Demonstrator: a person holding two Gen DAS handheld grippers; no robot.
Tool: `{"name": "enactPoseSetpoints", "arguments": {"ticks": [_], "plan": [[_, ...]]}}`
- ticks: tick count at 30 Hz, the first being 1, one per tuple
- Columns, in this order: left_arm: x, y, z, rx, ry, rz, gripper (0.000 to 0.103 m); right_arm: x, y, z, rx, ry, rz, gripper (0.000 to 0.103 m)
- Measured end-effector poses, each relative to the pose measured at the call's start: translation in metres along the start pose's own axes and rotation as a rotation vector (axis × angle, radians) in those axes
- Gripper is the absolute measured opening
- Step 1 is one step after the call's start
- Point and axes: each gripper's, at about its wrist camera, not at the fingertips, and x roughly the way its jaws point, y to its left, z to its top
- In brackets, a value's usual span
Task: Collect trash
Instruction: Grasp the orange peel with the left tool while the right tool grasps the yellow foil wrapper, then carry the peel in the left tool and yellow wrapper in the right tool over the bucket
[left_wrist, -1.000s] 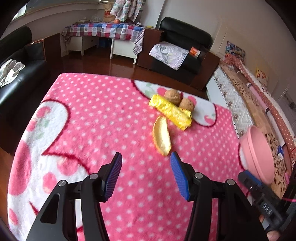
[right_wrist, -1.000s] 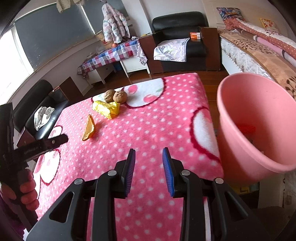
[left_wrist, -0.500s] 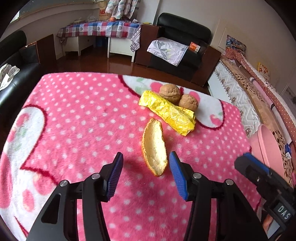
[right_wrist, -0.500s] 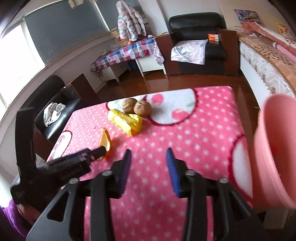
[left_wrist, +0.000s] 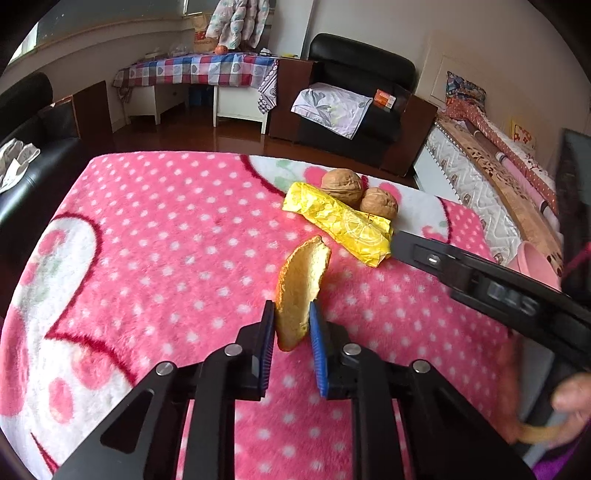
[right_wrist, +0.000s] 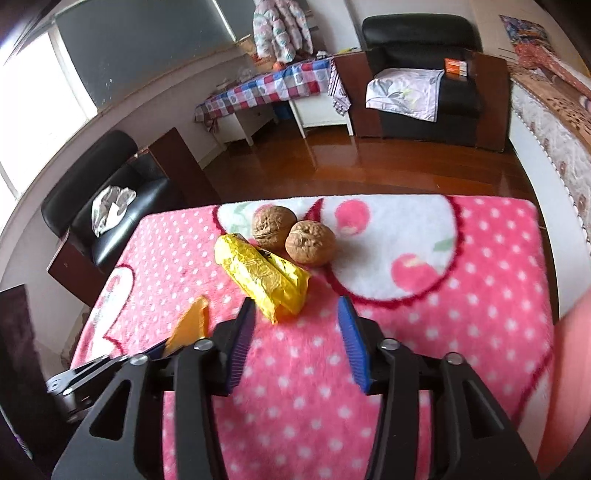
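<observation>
The left tool (left_wrist: 291, 325) is pinching the orange peel (left_wrist: 301, 284) upright; the right tool (right_wrist: 297, 332) is gaping wide, holding nothing, just short of the yellow wrapper (right_wrist: 264, 275).

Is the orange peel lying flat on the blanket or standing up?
Standing up on edge. The curved orange peel is pinched between the left gripper jaws, its tip pointing up above the pink dotted blanket.
</observation>
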Motion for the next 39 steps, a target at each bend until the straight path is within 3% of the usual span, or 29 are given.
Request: {"name": "enactPoseSetpoints", "arguments": {"ticks": [6, 11, 13, 17, 21, 32, 39], "plan": [[-0.004, 0.008, -0.008, -0.019, 0.015, -0.019, 0.017, 0.023, 0.005, 0.006, -0.014, 0.033, 0.004, 0.052], [-0.006, 0.012, -0.009, -0.039, 0.022, -0.029, 0.017, 0.029, 0.014, 0.007, -0.042, -0.006, -0.001, 0.051], [-0.007, 0.013, -0.01, -0.042, 0.024, -0.029, 0.017, 0.03, 0.016, 0.007, -0.042, 0.002, 0.006, 0.034], [-0.012, 0.014, -0.011, -0.049, 0.022, -0.032, 0.017, 0.026, 0.02, 0.003, -0.063, 0.021, 0.011, 0.02], [-0.019, 0.013, -0.011, -0.048, 0.016, -0.034, 0.017, 0.01, 0.02, -0.005, -0.057, 0.018, 0.027, 0.014], [-0.046, 0.004, -0.015, -0.051, 0.006, -0.04, 0.017, -0.064, 0.008, -0.039, 0.023, -0.041, 0.014, 0.014], [-0.071, -0.015, -0.021, -0.002, -0.015, -0.028, 0.017, -0.1, 0.004, -0.073, 0.062, -0.049, 0.008, 0.014]]}}
